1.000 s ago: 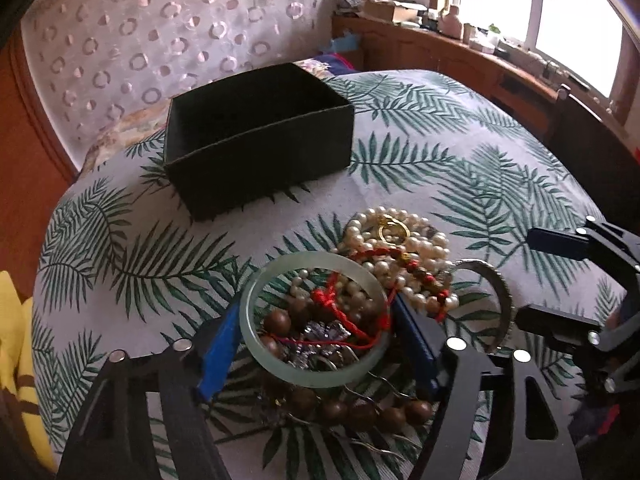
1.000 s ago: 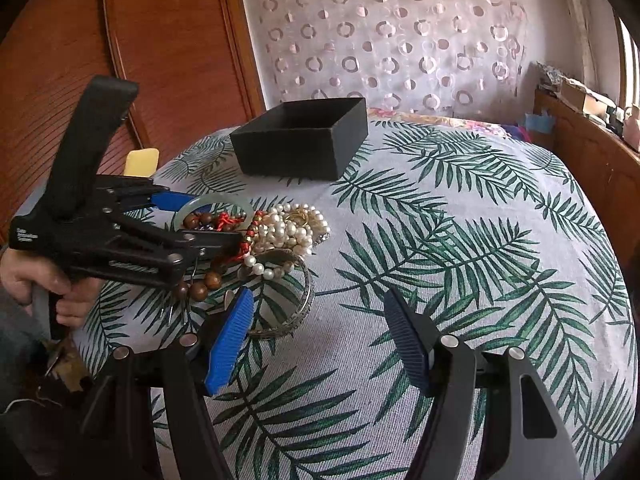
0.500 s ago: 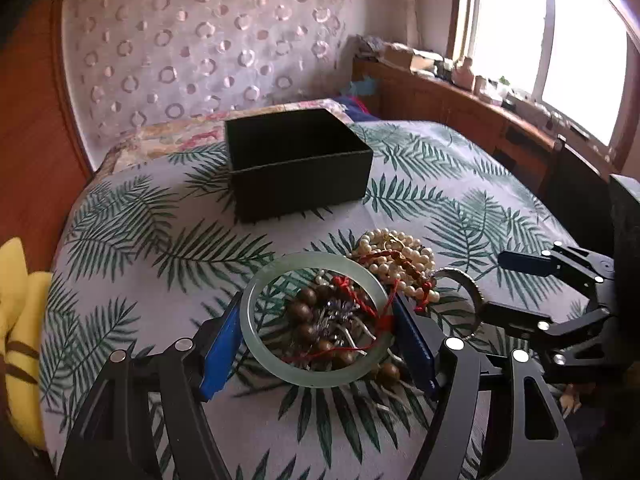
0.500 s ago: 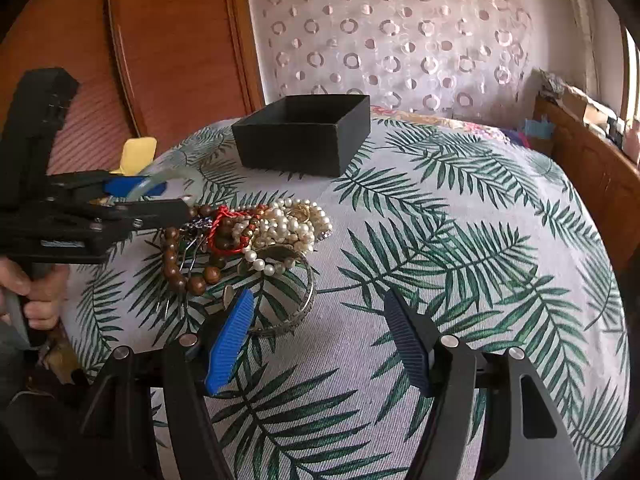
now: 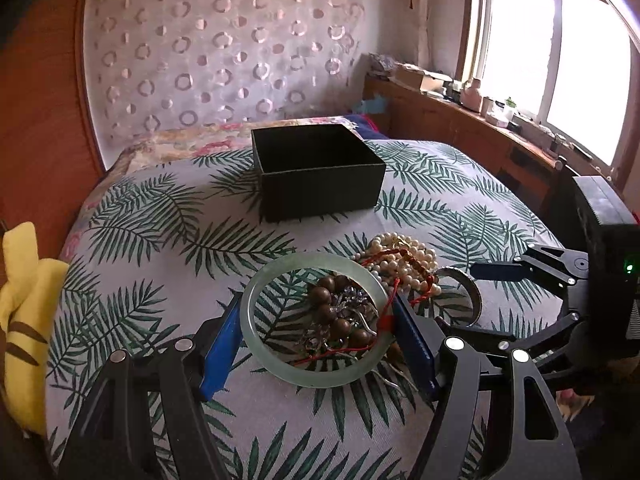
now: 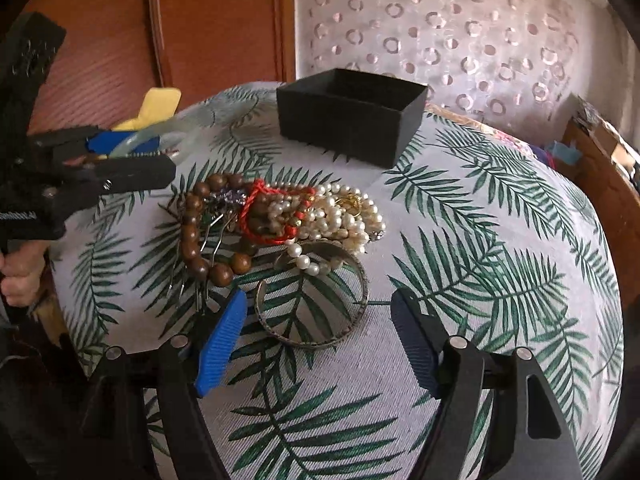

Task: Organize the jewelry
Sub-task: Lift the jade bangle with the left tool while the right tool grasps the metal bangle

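Left gripper (image 5: 318, 342) raised clear of the tabletop, blue pads clamped at 9 and 3 o'clock against the rim of the jade bangle (image 5: 256, 336). In the right wrist view, seen side-on at 9 o'clock, gripped from below by a bare hand (image 6: 18, 276). Right gripper (image 6: 320, 344) low at 6 o'clock, fingers spread wide, holding nothing.

Home bedroom: leaf-print bedspread (image 5: 168, 240), sheer dotted curtain (image 5: 224, 60), cluttered wooden window ledge (image 5: 472, 116).

Bright window (image 5: 560, 60), wooden sideboard (image 5: 452, 128), circle-patterned curtain (image 5: 224, 60).
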Demonstrator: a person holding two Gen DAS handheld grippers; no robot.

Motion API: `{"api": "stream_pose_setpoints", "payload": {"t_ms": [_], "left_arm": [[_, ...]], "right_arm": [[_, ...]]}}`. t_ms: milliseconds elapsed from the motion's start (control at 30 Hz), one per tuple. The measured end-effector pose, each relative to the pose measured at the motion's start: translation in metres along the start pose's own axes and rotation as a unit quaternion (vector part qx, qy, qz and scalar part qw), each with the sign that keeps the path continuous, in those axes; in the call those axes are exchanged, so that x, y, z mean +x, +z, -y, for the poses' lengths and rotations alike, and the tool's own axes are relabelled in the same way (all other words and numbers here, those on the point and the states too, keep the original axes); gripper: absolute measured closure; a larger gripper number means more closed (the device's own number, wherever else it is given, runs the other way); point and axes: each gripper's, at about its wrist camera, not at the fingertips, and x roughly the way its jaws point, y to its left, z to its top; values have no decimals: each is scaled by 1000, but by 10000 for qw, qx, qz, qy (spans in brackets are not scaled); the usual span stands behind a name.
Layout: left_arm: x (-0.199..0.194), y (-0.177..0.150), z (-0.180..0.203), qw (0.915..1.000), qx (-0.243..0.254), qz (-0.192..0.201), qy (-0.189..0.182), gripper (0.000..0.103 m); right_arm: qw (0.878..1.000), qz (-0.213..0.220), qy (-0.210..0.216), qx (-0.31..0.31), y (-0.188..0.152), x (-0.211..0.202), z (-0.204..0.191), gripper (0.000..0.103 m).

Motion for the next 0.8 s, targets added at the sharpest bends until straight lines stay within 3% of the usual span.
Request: {"api": "stream_pose_setpoints", "payload": {"t_ms": [400, 467, 500, 800], "left_arm": [[2, -5, -3, 10000, -20, -21, -40, 35], [3, -6, -3, 10000, -36, -30, -42, 35], [3, -6, -3, 10000, -37, -28, -41, 35], [1, -6, -4, 10000, -50, -17, -58, 35]], "right_arm": [[9960, -257, 204, -833, 5, 4, 2, 25], [9964, -249, 288, -755, 7, 5, 2, 30], [9967, -243, 322, -698, 7, 5, 3, 42], [9994, -63, -285, -192, 4, 0, 11, 42]]}}
